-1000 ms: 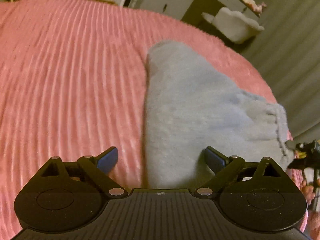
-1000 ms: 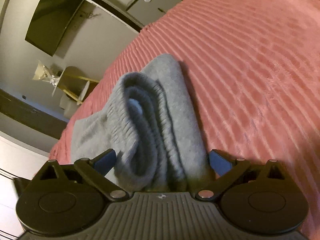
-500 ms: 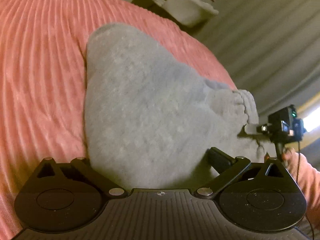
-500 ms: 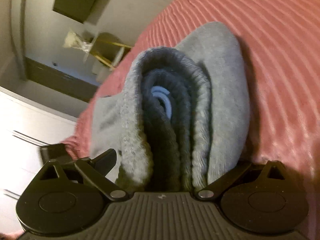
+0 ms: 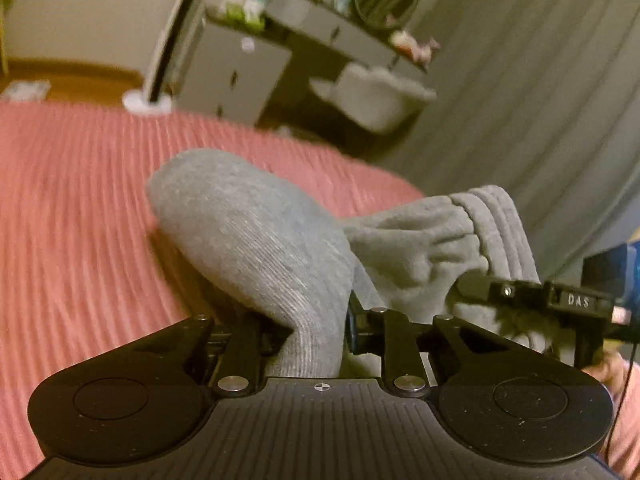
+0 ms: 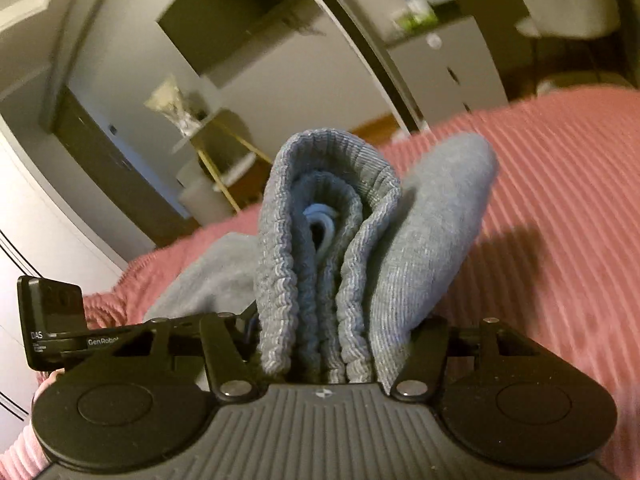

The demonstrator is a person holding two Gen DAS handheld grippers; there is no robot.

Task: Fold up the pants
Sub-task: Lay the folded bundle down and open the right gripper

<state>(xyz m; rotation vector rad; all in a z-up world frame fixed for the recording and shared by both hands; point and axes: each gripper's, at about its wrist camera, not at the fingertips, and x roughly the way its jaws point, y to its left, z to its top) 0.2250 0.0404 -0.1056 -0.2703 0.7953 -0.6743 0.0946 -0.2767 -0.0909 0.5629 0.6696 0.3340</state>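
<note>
The grey pants (image 5: pixel 260 240) lie folded on the pink ribbed bedspread (image 5: pixel 72 240). My left gripper (image 5: pixel 310 332) is shut on one folded edge of the pants and lifts it off the bed. My right gripper (image 6: pixel 332 344) is shut on the ribbed waistband end of the pants (image 6: pixel 320 248), whose stacked layers stand up between the jaws. The right gripper also shows in the left wrist view (image 5: pixel 560 304), at the gathered waistband. The left gripper shows in the right wrist view (image 6: pixel 60 320) at far left.
The pink bedspread (image 6: pixel 560 220) spreads right of the pants. Beyond the bed stand a grey cabinet (image 5: pixel 236 72), a white fluffy chair (image 5: pixel 372 96), a floor lamp base (image 5: pixel 146 102) and grey curtains (image 5: pixel 540 100). A dark wall screen (image 6: pixel 232 28) hangs behind.
Both grippers went from open beside the pants to shut on them. Both views tilted up as the gripped ends rose off the bed.
</note>
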